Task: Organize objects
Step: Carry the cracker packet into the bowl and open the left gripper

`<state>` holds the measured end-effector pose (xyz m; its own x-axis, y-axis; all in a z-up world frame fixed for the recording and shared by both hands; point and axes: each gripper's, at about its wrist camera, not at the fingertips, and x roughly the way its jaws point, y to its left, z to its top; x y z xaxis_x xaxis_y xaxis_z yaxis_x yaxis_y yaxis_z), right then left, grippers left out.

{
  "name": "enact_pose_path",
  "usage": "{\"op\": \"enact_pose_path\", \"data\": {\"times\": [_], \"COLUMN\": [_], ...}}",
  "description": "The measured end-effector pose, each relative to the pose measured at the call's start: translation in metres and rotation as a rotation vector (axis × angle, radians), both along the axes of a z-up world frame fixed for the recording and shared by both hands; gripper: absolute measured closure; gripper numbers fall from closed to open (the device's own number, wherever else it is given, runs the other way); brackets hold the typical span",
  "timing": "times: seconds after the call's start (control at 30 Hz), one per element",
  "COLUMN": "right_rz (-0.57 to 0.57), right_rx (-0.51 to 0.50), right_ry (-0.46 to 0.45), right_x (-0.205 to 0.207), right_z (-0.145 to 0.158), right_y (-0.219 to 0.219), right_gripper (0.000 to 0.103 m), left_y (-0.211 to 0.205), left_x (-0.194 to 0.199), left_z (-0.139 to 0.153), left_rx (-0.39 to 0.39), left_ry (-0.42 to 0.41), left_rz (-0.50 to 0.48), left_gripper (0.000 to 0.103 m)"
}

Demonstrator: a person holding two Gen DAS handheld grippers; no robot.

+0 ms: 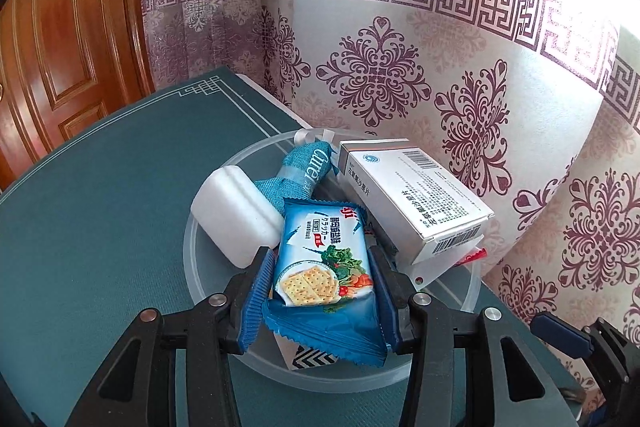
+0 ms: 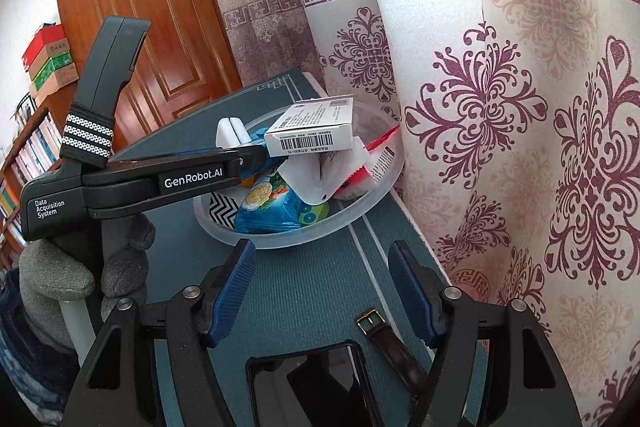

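My left gripper (image 1: 320, 291) is shut on a blue cracker packet (image 1: 324, 259) and holds it over a translucent round bowl (image 1: 192, 239) on the teal table mat. The bowl holds a white medicine box (image 1: 416, 195), a white foam block (image 1: 232, 215), a teal cloth pouch (image 1: 304, 171) and a red-and-white sachet (image 2: 376, 163). In the right wrist view the left gripper (image 2: 256, 155) reaches into the bowl (image 2: 360, 215) from the left. My right gripper (image 2: 322, 291) is open and empty, just in front of the bowl.
A patterned curtain (image 2: 520, 147) hangs close along the table's right edge. A black phone (image 2: 308, 383) and a brown watch strap (image 2: 384, 343) lie on the mat under my right gripper. A wooden door (image 1: 68, 39) and a bookshelf (image 2: 28, 163) stand to the left.
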<state>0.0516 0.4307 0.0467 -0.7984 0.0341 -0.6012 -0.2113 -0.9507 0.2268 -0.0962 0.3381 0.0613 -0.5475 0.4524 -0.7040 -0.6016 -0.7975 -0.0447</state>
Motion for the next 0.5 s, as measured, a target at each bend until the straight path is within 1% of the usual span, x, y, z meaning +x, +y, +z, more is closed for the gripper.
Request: {"op": "enact_pose_path", "data": {"times": [0.07, 0.13, 0.2, 0.33, 0.4, 0.5], "right_rz": [0.0, 0.0, 0.0, 0.0, 0.001, 0.005], "right_rx": [0.001, 0.001, 0.003, 0.006, 0.006, 0.01], "right_ry": [0.0, 0.0, 0.002, 0.001, 0.0, -0.003], "right_x": [0.0, 0.0, 0.0, -0.001, -0.001, -0.001], "right_z": [0.0, 0.0, 0.0, 0.001, 0.001, 0.001], "right_y": [0.0, 0.0, -0.001, -0.001, -0.001, -0.003], "right_gripper": [0.033, 0.033, 0.033, 0.033, 0.033, 0.032], "left_y": [-0.001, -0.003, -0.004, -0.01, -0.015, -0.024], "left_x": [0.0, 0.001, 0.003, 0.008, 0.01, 0.015], "left_z": [0.0, 0.001, 0.003, 0.007, 0.009, 0.015], "left_rx": [0.002, 0.007, 0.013, 0.009, 0.008, 0.007], "left_ry": [-0.005, 0.001, 0.012, 0.032, 0.04, 0.059], "left_rz": [0.001, 0.002, 0.003, 0.01, 0.022, 0.044], "left_gripper": [0.05, 0.043, 0.03, 0.021, 0.015, 0.009]}}
